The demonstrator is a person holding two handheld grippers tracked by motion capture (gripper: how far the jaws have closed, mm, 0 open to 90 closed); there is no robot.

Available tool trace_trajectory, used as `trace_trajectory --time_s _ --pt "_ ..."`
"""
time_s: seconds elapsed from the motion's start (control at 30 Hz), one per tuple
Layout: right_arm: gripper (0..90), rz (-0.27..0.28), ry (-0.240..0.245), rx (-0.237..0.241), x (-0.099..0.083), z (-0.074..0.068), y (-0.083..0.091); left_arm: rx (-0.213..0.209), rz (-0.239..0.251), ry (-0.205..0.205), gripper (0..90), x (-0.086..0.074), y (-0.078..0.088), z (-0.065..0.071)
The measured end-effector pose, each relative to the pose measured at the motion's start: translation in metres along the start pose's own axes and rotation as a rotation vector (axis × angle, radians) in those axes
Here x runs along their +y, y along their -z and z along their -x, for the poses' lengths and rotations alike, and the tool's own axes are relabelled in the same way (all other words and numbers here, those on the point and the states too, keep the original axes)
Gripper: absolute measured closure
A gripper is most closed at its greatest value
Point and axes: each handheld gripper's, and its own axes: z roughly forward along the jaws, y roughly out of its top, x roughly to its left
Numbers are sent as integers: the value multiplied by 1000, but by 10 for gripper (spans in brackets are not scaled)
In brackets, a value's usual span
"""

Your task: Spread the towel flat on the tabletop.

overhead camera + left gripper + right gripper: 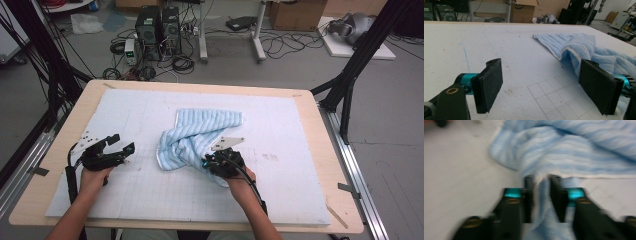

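Blue striped terry towel [200,137] pinched in right gripper [541,195] jaws; left gripper [541,87] jaws gape; thin fold may slip free.

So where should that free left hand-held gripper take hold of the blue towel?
Probably the flat far corner of the towel, coming in low from the left. There the edge lies as a thin, single layer on the white mat, easy to slip a pad under. The left hand-held gripper stands open, and the right hand-held gripper already pinches the near bunched end.
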Motion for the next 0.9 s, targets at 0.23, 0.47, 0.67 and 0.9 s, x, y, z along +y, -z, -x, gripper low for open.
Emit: trace_trajectory --time_s 0.23,0.47,0.67,0.9 --pt "871 80 -130 -188 10 52 13 -1 -1 1 202 0 -1 0" --pt "864 84 -292 -338 3 106 7 -4 -2 3 204 -1 -2 1" --pt "726 62 -332 -334 -3 113 -2 -35 -16 -9 245 -1 -3 3" --pt "372 115 -309 -246 -13 101 26 -159 -73 -58 368 0 -10 21"
